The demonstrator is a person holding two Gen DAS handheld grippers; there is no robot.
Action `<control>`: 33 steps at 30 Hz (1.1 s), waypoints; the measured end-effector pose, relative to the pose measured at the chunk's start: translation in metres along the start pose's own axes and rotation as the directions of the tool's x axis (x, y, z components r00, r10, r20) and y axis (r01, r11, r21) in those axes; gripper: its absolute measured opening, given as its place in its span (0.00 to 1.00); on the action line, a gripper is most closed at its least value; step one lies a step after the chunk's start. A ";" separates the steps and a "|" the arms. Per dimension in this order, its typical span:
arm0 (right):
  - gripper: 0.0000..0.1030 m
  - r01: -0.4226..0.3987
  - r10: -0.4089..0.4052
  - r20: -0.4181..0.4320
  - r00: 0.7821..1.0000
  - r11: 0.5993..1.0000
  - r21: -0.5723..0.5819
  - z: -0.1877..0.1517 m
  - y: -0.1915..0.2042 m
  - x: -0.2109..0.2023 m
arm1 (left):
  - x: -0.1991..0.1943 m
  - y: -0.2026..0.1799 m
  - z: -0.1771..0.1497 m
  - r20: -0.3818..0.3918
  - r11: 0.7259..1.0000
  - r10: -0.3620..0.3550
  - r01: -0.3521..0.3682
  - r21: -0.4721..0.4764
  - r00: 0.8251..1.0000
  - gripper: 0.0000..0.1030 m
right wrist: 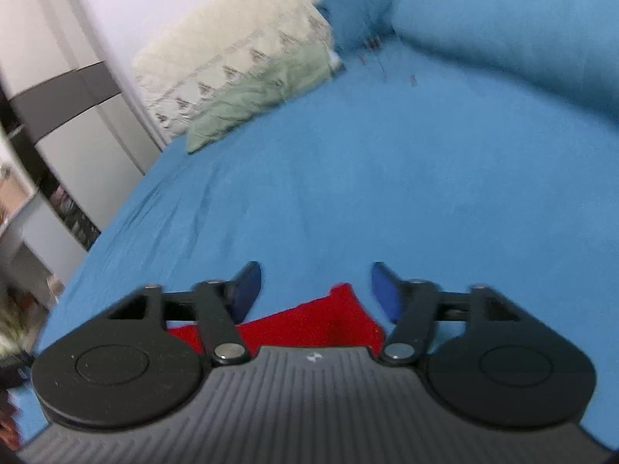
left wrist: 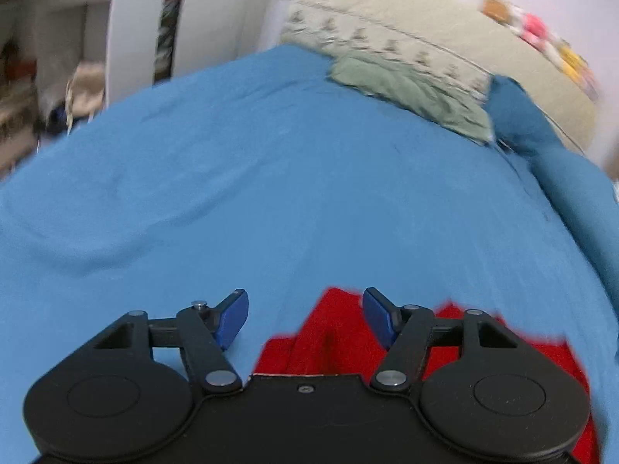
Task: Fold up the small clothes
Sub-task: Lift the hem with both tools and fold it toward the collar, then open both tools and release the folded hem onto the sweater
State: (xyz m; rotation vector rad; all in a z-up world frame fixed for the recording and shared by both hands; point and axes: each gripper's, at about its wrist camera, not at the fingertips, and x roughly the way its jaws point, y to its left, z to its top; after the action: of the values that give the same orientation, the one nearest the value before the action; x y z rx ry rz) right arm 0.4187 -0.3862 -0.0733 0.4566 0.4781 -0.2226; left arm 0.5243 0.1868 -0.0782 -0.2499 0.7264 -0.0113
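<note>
Red garment (left wrist: 340, 340) lies on the blue bedsheet (left wrist: 271, 178), at the sheet's near edge, well apart from the pale green cloth (left wrist: 414, 92) at the far end by the cream quilt (left wrist: 387, 27).

Left gripper (left wrist: 305, 319): blue pads spread wide, nothing pinched. Garment sits under and btwn the fingers (left wrist: 377, 317), mostly toward the right-side finger and spreading out past it. A peaked edge of the red fabric points away from the camera, toward the green cloth. Whether the pads touch the fabric: can't tell.

Right gripper (right wrist: 315, 292): also wide apart, not clamped on anything. In the right wrist view the garment (right wrist: 329, 321) shows a pointed corner btwn the fingers (right wrist: 247, 290), aimed up the sheet toward the far end; its edge slopes down to the left under that finger.

Long axis: can't tell, most of the garment is hidden under the gripper bodies. Both views are motion-blurred.
</note>
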 end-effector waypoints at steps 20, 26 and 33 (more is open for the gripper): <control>0.73 -0.033 -0.047 -0.193 0.980 0.920 -0.392 -0.139 -0.026 -0.117 | -0.076 0.012 -0.131 -0.103 0.925 -0.186 0.209 0.317 0.977 0.49; 0.27 -0.062 -0.022 -0.197 0.980 0.909 -0.412 -0.136 -0.016 -0.109 | -0.065 0.005 -0.126 -0.170 0.902 -0.200 0.249 0.354 0.965 0.02; 0.16 -0.045 -0.061 -0.224 0.973 0.896 -0.441 -0.134 -0.021 -0.117 | -0.072 0.043 -0.143 -0.271 0.922 -0.138 0.223 0.315 0.953 0.04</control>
State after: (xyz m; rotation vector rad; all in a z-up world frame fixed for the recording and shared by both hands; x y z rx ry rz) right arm 0.2585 -0.3300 -0.1296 0.0289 0.7403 -0.0609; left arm 0.3727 0.2032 -0.1438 0.0216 0.9297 -0.3500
